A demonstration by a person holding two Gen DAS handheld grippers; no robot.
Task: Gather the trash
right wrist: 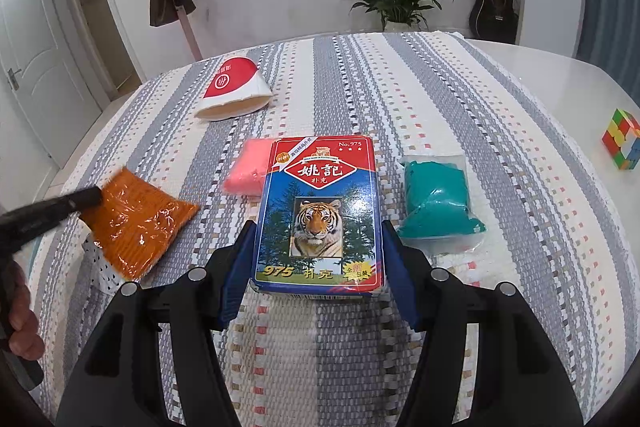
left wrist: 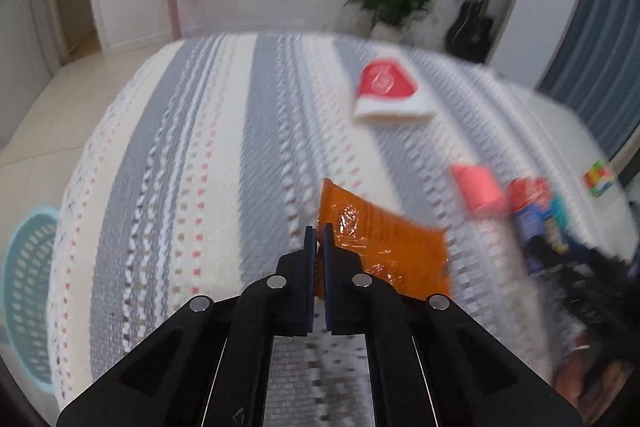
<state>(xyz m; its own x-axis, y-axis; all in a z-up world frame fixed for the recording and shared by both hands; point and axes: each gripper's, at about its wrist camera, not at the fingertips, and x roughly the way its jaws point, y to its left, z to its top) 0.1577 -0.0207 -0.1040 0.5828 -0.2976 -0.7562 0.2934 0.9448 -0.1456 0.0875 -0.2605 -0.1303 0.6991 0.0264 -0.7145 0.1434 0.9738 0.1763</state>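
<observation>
My left hand-held gripper (left wrist: 319,239) is clenched on one corner of the crinkly orange plastic packet (left wrist: 384,251), at 9 o'clock of the playing-card box in my right view. It looks light, limp and slick, so I judge a corner pinch suits it. My right hand-held gripper (right wrist: 318,263) is spread around the stiff blue-and-red playing-card box (right wrist: 320,215), pads beside its long sides; contact is unclear. The turquoise slotted basket (left wrist: 28,291) sits beyond the striped worktop (left wrist: 180,167) edge at 9 o'clock, open cloth between.
</observation>
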